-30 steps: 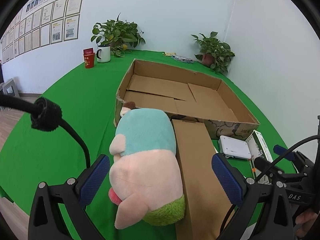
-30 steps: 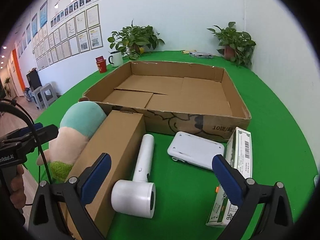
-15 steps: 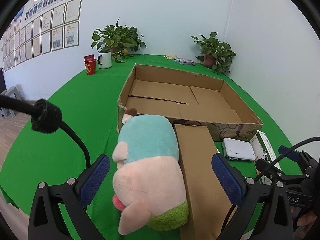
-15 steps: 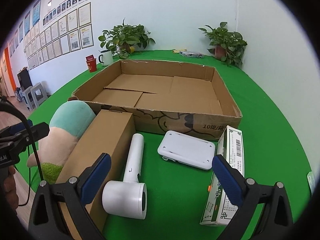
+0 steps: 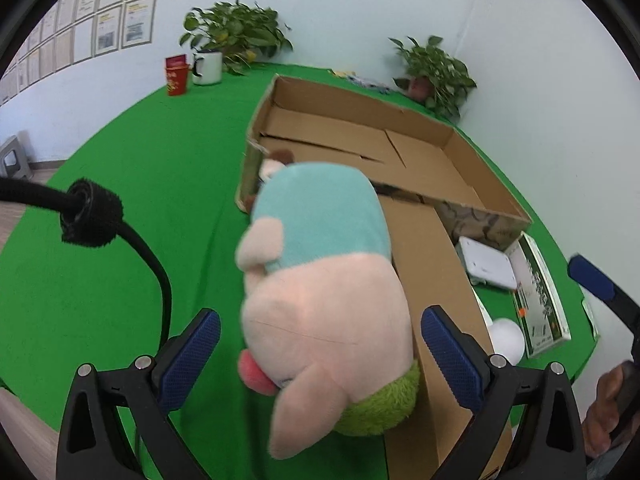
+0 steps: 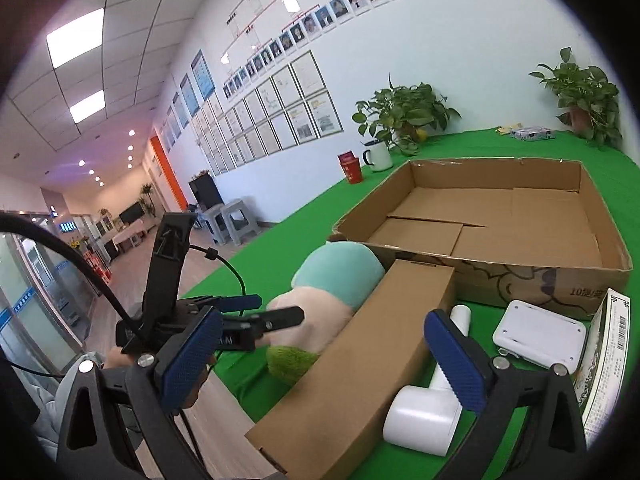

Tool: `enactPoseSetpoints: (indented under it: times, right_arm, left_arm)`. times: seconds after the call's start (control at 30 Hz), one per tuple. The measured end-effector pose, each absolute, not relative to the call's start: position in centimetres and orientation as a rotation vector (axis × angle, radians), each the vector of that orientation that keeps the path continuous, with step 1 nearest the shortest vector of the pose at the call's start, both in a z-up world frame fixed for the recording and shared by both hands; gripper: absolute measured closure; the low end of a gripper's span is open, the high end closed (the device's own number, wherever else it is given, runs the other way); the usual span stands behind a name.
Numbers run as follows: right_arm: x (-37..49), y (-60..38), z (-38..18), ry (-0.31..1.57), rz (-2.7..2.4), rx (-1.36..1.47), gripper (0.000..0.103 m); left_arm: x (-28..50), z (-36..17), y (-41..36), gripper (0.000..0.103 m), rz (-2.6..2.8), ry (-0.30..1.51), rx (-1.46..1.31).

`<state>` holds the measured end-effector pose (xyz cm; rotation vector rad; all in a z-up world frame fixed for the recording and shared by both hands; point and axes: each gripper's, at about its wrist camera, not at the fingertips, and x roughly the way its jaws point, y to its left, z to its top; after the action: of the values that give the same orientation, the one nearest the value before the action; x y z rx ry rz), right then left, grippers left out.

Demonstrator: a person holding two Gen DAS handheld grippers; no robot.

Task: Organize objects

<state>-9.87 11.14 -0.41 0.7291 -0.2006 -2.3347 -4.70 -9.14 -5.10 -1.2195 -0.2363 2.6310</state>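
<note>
Nothing packed yet: big cardboard box bare inside.
Left gripper jaws apart around plush toy near table's front edge; right gripper jaws apart, holding nothing.

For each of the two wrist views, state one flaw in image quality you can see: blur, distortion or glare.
Left wrist view: the plush toy looks soft and smeared, as do the plants, and the green table bows into a curve. Right wrist view: sharper overall; the ceiling lights burn out to white, and the fisheye bends the wall of frames and the open cardboard tray.
</note>
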Motion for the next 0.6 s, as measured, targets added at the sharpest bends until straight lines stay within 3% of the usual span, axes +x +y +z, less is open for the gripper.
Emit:
enactPoseSetpoints:
  times: [0.17,0.43,0.6]
  right_arm:
    - [-10.8,9.3,-0.5,-0.105,-2.328,0.744,0.002]
    - [-12.6,6.3,0.4,0.099,-2.32,0.733,0.002]
    - [-14.8,4.1,-0.2,0.112,-2.3,0.808,0.002]
  left_arm:
    - [-5.0,-6.8,-7.5,0.013,2.647,-0.103,-1.242]
    - [-4.3,-7.4,-7.9,0.028,2.631,-0.148,-1.191]
    - [-3.3,-7.3,-10.1,0.032,2.611,-0.251,-1.187]
